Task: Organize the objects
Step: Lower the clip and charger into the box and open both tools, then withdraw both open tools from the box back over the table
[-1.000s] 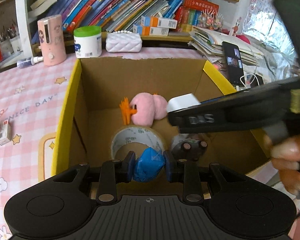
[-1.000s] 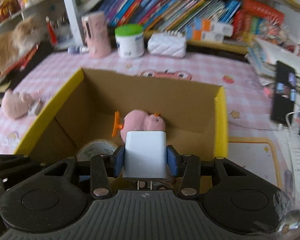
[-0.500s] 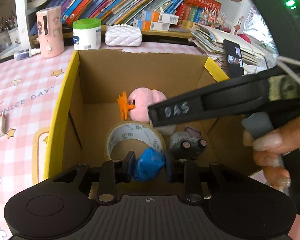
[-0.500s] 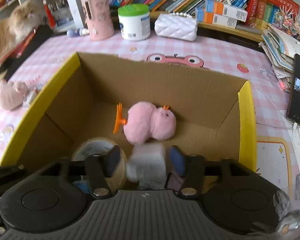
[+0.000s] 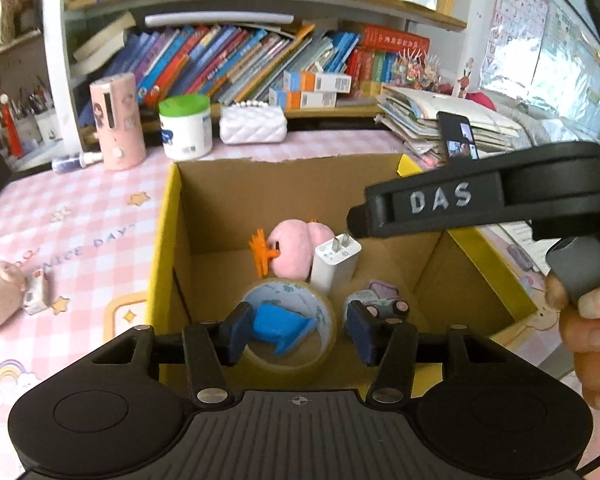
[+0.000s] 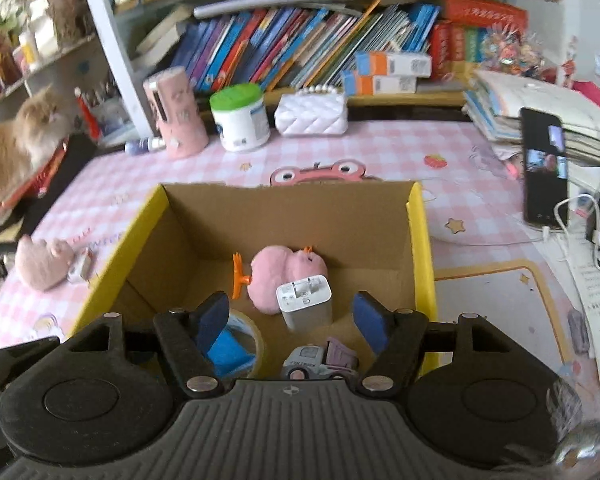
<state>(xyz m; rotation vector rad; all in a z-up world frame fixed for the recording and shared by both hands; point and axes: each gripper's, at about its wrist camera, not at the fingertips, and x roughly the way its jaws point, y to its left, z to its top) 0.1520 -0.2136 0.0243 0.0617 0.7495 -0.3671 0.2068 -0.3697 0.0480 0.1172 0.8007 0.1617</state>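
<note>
Objects are being gathered in the cardboard box [image 6: 420, 236]. Nearest, both grippers [image 5: 298, 330] [image 6: 290, 322] have just been opened, nothing pinched: blue piece [image 5: 280, 330] dropped inside the tape roll [image 5: 324, 312], charger [image 6: 304, 306] propped against the pink plush [image 6: 286, 270] behind.

Right gripper [image 6: 290, 318] jaws just opened, nothing between pads. White charger [image 6: 305, 307] leans on pink plush chick [image 6: 278, 274] in cardboard box [image 6: 419, 264]; tape roll [image 6: 247, 330] near left, toy truck [image 6: 322, 360] nearest
</note>
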